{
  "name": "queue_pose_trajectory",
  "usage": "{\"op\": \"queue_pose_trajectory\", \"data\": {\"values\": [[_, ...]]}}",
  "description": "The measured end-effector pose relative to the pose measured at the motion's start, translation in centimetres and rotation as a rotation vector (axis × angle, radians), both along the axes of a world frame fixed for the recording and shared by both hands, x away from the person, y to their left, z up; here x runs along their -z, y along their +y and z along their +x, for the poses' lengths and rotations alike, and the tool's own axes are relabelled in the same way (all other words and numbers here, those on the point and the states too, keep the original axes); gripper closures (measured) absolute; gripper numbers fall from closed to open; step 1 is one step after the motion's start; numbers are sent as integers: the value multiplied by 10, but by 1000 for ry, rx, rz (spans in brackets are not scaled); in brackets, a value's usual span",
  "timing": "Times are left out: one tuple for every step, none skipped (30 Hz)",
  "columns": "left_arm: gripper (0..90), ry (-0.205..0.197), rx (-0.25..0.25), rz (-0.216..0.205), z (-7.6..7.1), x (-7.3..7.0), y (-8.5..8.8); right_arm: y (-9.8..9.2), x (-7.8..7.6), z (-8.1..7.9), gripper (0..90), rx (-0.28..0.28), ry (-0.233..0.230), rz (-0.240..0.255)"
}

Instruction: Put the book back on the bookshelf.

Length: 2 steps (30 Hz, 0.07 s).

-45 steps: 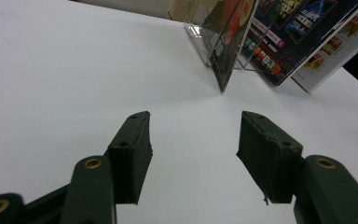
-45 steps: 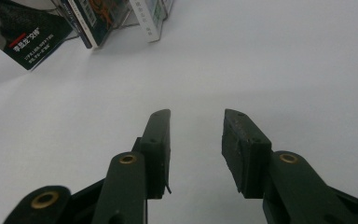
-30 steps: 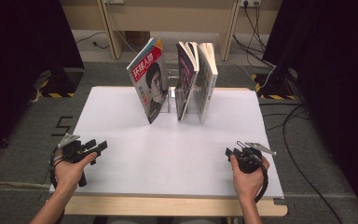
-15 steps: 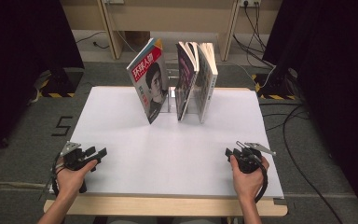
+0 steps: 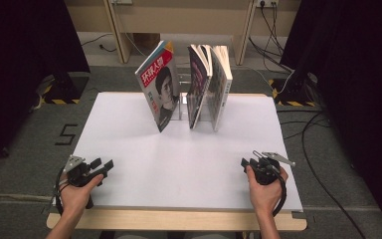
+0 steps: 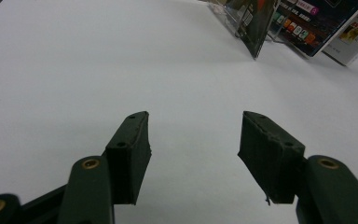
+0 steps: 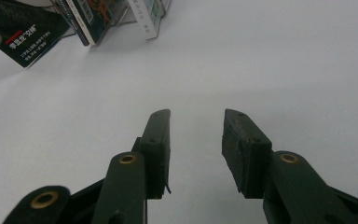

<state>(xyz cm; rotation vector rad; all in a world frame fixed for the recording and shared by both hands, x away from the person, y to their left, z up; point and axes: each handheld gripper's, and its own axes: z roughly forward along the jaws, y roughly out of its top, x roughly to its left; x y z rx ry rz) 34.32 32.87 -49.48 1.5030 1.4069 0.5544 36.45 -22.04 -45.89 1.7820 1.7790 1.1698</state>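
Note:
Several magazines stand in a clear rack at the far middle of the white table: one with a face on its cover leans left, two more stand beside it. My left gripper rests low at the table's near left corner, open with nothing between its jaws. My right gripper sits at the near right, also open and empty. Both point toward the magazines, far from them. The magazines' lower edges appear at the top of the left gripper view and the right gripper view.
The clear rack holds the magazines upright. Black curtains flank the table, cables lie on the grey floor, and yellow-black striped bases stand at both sides. A wooden edge runs along the table's near side.
My left gripper has come down and back toward the near left corner of the table. The right gripper has stayed put.

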Motion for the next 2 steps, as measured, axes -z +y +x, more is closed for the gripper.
{"op": "queue_pose_trajectory", "data": {"values": [[419, -1, 1, 0, 0, 0, 0, 0, 0, 0, 624, 0, -1, -2], [419, -4, 1, -1, 0, 0, 0, 0, 0, 0, 624, -1, -2, -4]]}}
